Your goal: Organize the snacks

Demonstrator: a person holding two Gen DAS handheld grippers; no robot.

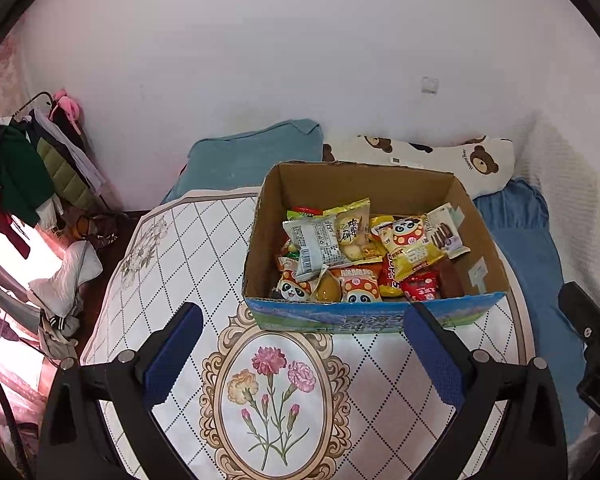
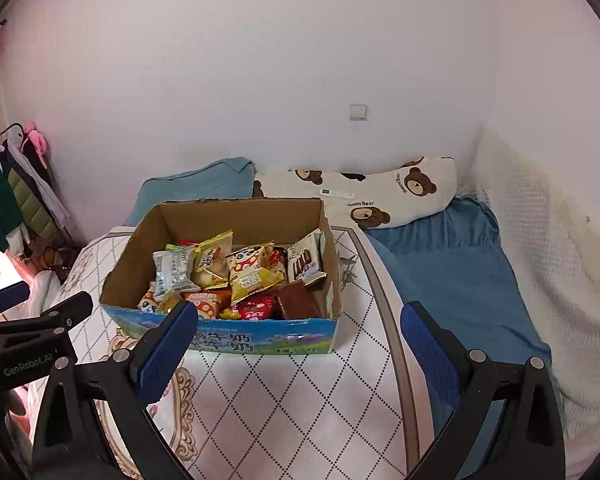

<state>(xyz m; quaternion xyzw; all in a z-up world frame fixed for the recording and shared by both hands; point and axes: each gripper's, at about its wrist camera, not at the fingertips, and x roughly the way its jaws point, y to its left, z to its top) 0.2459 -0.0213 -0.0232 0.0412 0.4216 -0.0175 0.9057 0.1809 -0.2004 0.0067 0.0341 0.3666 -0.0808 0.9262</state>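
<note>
Nearest the lens, we hold the left gripper (image 1: 300,350) with its blue-padded fingers spread wide and gripping nothing, low in the frame above the carnation motif (image 1: 274,396) printed on the table (image 1: 180,248). Likewise the right gripper (image 2: 298,354) fills the bottom of its own view, fingers equally wide and empty, poised over the diamond-patterned cloth beside the table's right rim. Just beyond both sets of fingertips, at mid-frame, we see the cardboard box (image 1: 480,232) standing open on the table, its blue printed front facing us. Inside it lie the snacks (image 1: 364,256) in a loose heap: yellow panda-print packets, a white wrapper with a barcode, a red pouch, a chocolate-biscuit pack leaning at the right wall. Farther back, a teal cushion (image 1: 256,156) and a bear-print pillow (image 1: 452,160) rest against the white wall, and clothes hang on a rack (image 1: 28,164) at the left edge.
</note>
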